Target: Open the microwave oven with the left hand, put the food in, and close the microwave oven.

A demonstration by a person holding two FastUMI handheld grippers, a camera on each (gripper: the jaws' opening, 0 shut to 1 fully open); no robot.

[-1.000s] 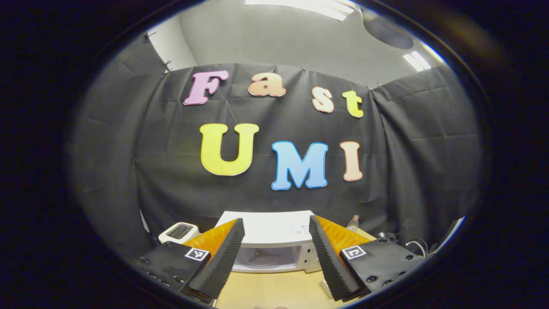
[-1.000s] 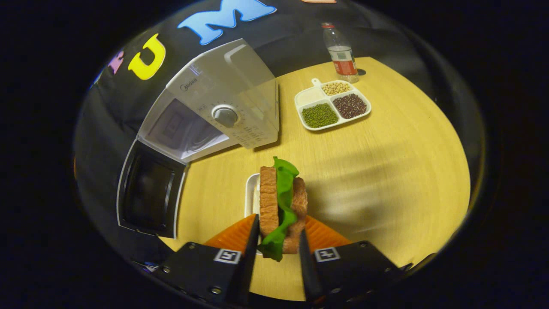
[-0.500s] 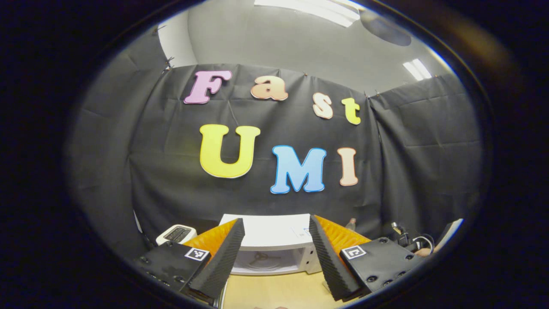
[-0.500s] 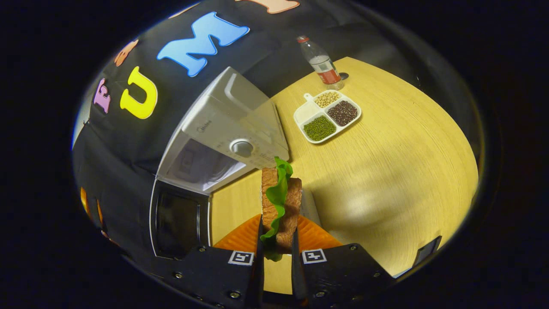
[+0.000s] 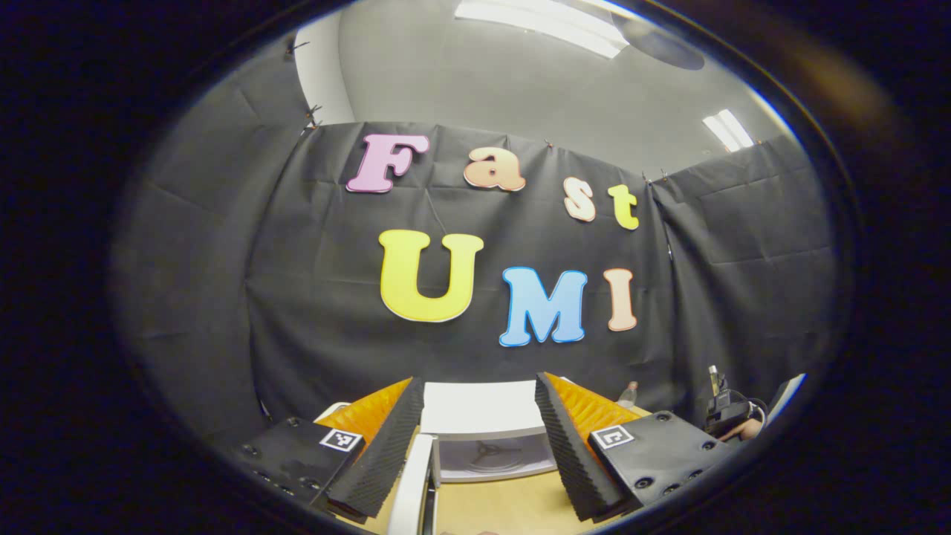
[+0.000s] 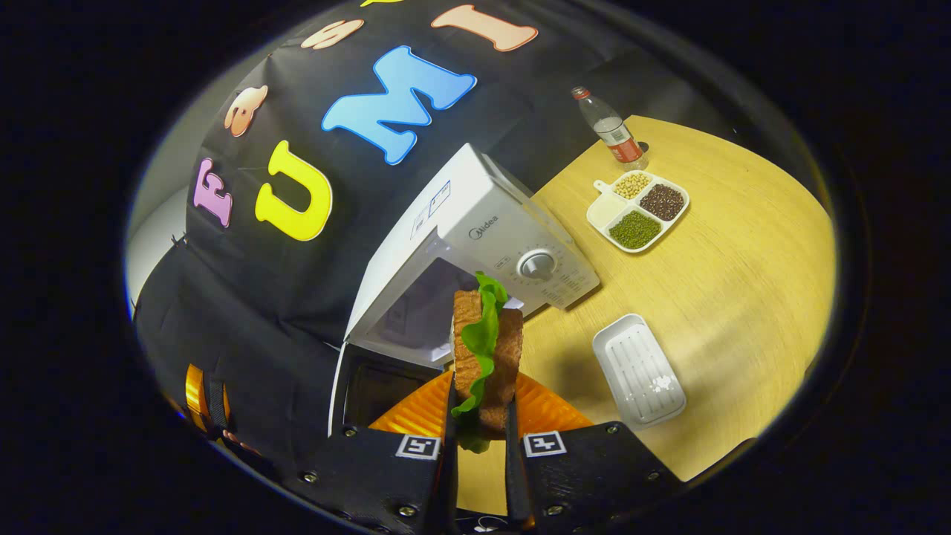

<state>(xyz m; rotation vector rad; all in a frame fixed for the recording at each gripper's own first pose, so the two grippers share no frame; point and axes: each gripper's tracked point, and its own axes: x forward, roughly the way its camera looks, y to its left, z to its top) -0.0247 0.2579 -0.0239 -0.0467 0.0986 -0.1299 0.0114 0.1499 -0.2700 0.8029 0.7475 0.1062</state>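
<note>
Left gripper view first: my left hand-held gripper (image 5: 479, 438) sits with its fingers spread apart and nothing between them. It points at the microwave (image 5: 483, 420), whose cavity shows open between the fingers with the turntable hub visible inside. The door's (image 5: 413, 487) edge stands just in front of my left finger, swung out toward me. I judge I'm parked here, low and close, so this hand is ready to push the door shut once the food is inside. The pale wooden surface (image 5: 490, 509) runs under the oven.

Now the right gripper view: my right hand-held gripper (image 6: 479, 416) is clamped on the sandwich (image 6: 484, 349), both fingers pressing its bread slices from either side, a green lettuce leaf poking out top and bottom. Squeezing across the slices keeps the stack from sliding apart. The sandwich is in the air, lifted clear of the surface (image 6: 743, 275), right in front of the microwave's (image 6: 483, 245) open mouth but, by my reading, not yet inside. The door (image 6: 371, 386) hangs open toward me on the left. The white tray (image 6: 639, 371) lies empty beside me on the right. Farther back sit a divided dish of beans (image 6: 637, 210) and a bottle (image 6: 611, 134), well out of my path. Next I'd need to level off and ease forward into the cavity.
</note>
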